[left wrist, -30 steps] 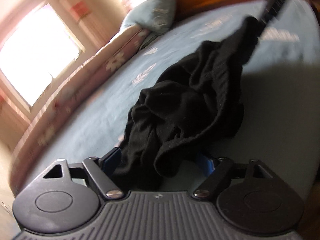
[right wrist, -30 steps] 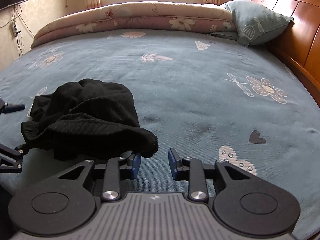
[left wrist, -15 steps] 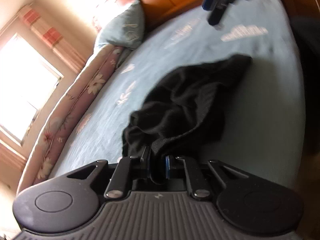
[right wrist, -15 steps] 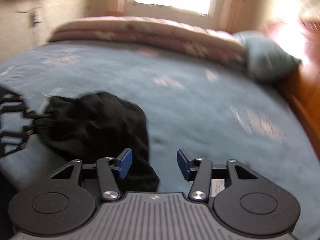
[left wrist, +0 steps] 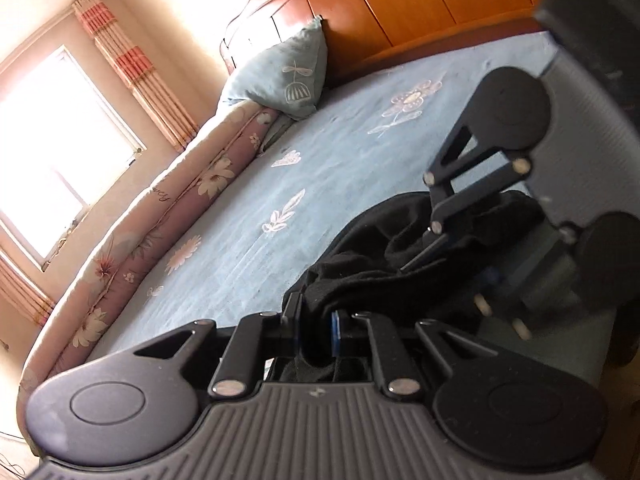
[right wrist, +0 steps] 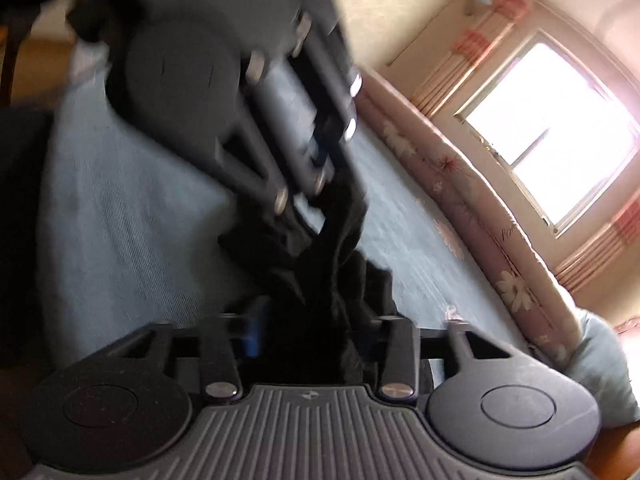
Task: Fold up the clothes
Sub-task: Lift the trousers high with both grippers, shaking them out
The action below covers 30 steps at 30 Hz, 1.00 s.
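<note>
One crumpled black garment (left wrist: pixel 384 276) bunched between clenched left tongs (left wrist: pixel 316 326) and wider-spread right tongs (right wrist: pixel 316 332)

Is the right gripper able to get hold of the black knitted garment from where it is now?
Probably yes: black knitted garment already lies between the wide-apart fingers of the right gripper, nothing blocking. The left gripper is clamped on it close by.

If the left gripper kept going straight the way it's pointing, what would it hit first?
The left gripper is shut on the black garment, so that cloth lies directly ahead. Just beyond it sits the right gripper, likely the first hard thing met, though depth is unclear.
</note>
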Tool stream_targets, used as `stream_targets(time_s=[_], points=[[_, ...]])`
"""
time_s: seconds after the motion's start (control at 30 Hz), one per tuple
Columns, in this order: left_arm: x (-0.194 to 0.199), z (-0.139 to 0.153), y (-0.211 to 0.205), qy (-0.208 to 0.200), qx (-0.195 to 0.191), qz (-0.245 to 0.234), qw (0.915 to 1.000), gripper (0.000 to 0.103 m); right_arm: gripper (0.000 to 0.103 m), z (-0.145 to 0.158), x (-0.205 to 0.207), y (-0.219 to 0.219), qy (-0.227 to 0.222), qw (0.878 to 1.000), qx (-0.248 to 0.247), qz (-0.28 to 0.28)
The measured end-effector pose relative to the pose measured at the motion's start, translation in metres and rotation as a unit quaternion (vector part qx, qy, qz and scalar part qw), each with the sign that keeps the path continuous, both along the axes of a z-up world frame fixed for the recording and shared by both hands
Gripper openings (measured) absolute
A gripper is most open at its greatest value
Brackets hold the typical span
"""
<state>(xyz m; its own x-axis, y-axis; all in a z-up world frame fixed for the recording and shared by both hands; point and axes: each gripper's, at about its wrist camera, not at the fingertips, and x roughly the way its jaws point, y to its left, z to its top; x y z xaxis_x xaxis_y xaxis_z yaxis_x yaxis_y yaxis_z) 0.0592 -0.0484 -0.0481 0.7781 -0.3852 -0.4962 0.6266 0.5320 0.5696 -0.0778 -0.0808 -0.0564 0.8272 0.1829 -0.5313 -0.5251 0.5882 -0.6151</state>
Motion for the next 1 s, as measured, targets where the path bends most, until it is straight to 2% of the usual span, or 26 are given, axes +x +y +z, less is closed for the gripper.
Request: stream_targets(time_s=[0.03,0.13,0.3,0.43,0.57,0.73,0.87,0.93,1.0], points=[[-0.002,-0.002,0.002,-0.001,-0.002,-0.002,1.0000,0.021,0.009,0.000,0.003,-0.001,0.004,1.000,-0.004,-0.008],[-0.007,-0.006,0.007,-0.006,-0.009,-0.008,0.9999,0.021,0.009,0.015,0.006,-0.009,0.017,0.999,0.014,-0.024],[-0.017,-0.015,0.014,-0.016,-0.019,-0.020,0.9995,0.044,0.009,0.056,-0.003,-0.022,0.016,0.998,0.056,-0.031],[-0.023,-0.019,0.007,-0.031,-0.022,-0.032,0.9988,0.045,0.009,0.082,-0.010,-0.029,0.016,0.995,0.090,-0.028],[-0.029,-0.022,0.004,-0.031,-0.039,-0.036,0.9981,0.045,0.009,0.098,-0.014,-0.033,0.011,0.994,0.101,-0.029],[-0.039,-0.018,0.006,-0.043,-0.077,-0.055,0.9946,0.045,0.009,0.104,-0.010,-0.033,0.006,0.995,0.094,-0.032],[-0.038,-0.015,0.006,-0.029,-0.101,-0.080,0.9913,0.045,0.009,0.106,-0.010,-0.033,0.012,0.994,0.102,-0.037],[-0.039,-0.017,0.004,-0.039,-0.108,-0.073,0.9908,0.045,0.009,0.109,-0.010,-0.034,0.018,0.993,0.114,-0.037],[-0.036,-0.014,0.005,-0.037,-0.139,-0.062,0.9876,0.044,0.009,0.114,-0.012,-0.035,0.017,0.992,0.119,-0.036]])
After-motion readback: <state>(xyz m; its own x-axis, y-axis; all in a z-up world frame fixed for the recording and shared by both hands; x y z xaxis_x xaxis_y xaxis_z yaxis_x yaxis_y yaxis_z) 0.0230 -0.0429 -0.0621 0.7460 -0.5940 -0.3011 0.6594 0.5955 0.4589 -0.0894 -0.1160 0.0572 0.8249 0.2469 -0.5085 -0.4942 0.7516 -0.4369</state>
